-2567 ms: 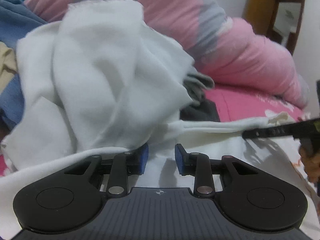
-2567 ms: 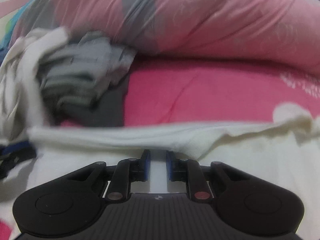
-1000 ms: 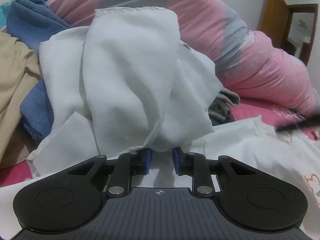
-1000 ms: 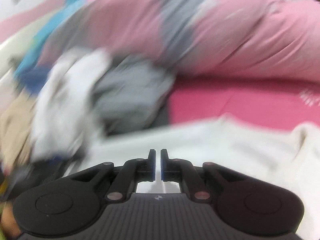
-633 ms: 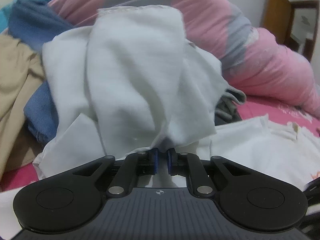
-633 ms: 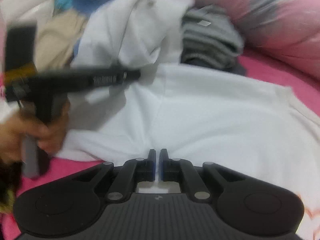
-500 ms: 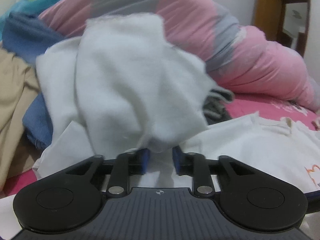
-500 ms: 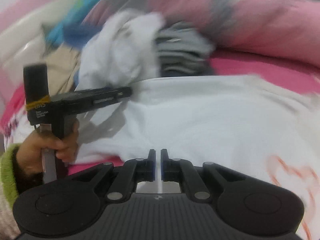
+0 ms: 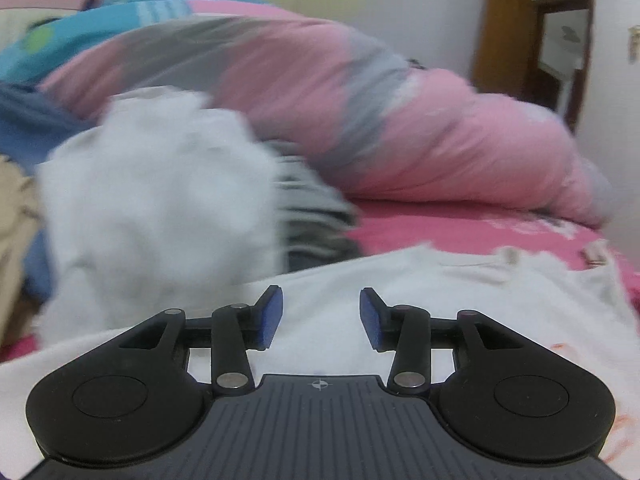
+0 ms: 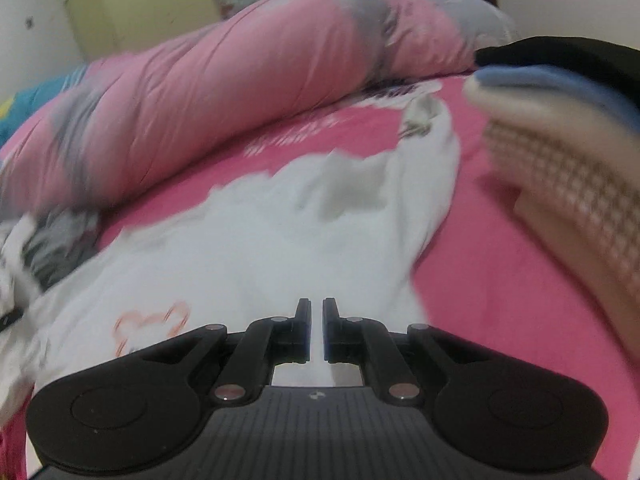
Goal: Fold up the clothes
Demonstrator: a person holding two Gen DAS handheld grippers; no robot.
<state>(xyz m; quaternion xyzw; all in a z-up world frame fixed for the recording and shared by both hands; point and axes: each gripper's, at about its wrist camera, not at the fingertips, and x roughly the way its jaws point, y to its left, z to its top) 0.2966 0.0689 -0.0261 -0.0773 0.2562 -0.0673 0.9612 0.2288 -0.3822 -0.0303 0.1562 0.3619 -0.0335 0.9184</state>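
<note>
A white T-shirt (image 9: 440,300) with an orange heart print (image 10: 152,324) lies spread flat on the pink bed sheet (image 10: 500,280). My left gripper (image 9: 320,316) hovers open over the shirt's near part, nothing between its blue pads (image 9: 272,314). My right gripper (image 10: 317,328) is closed to a thin slit at the shirt's near edge, with white cloth showing between the fingers. A crumpled white garment (image 9: 160,220) is heaped to the left of the left gripper, blurred.
A rolled pink and grey quilt (image 9: 420,140) runs along the far side of the bed. Grey striped clothes (image 9: 316,216) and blue and beige garments (image 9: 24,216) lie beside the white heap. A stack of black, blue and checked beige cloth (image 10: 568,152) looms close at right.
The left gripper has opened wide and drawn back from the crumpled white garment. The right view has swung from the left side of the shirt to its right side, fingers still closed.
</note>
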